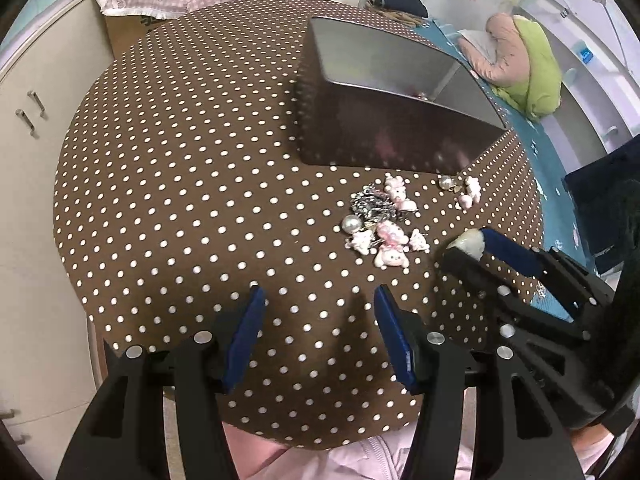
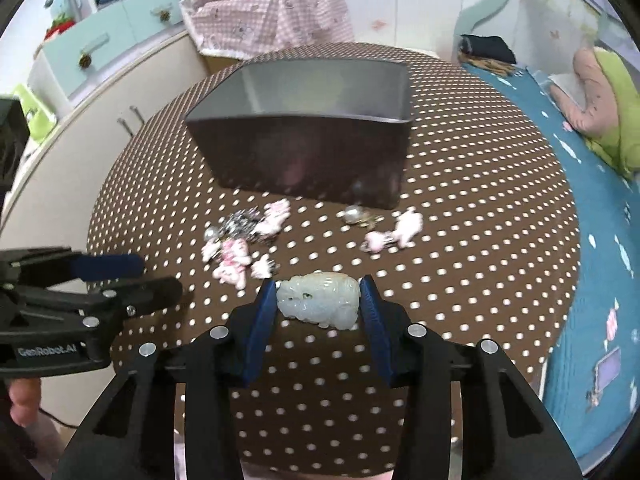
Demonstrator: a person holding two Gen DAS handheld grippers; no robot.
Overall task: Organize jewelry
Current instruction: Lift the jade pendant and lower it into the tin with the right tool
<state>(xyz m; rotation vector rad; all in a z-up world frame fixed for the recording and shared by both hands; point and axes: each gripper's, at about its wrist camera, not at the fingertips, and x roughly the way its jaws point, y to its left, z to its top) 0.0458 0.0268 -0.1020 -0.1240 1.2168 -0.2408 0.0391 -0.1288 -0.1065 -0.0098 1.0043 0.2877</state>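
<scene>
A pale green carved jade piece (image 2: 318, 300) sits just above the brown polka-dot tablecloth (image 2: 460, 240), and my right gripper (image 2: 318, 286) is shut on it, a blue pad against each side. In the left wrist view the same jade piece (image 1: 470, 240) shows at the tips of the right gripper (image 1: 468, 243). My left gripper (image 1: 320, 300) is open over bare cloth, with nothing between its fingers. A pile of pink charms, pearls and a black-and-white piece (image 1: 380, 224) lies in front of a grey metal box (image 1: 380, 136). A pearl earring and pink charms (image 1: 464, 190) lie apart, to the right.
The open metal box (image 2: 304, 160) stands at the back of the round table. A white cabinet (image 1: 40, 160) is left of the table, a blue bedcover (image 2: 592, 280) to its right, and a pink checked cloth (image 2: 264, 20) behind. The left gripper (image 2: 160, 276) reaches in from the left.
</scene>
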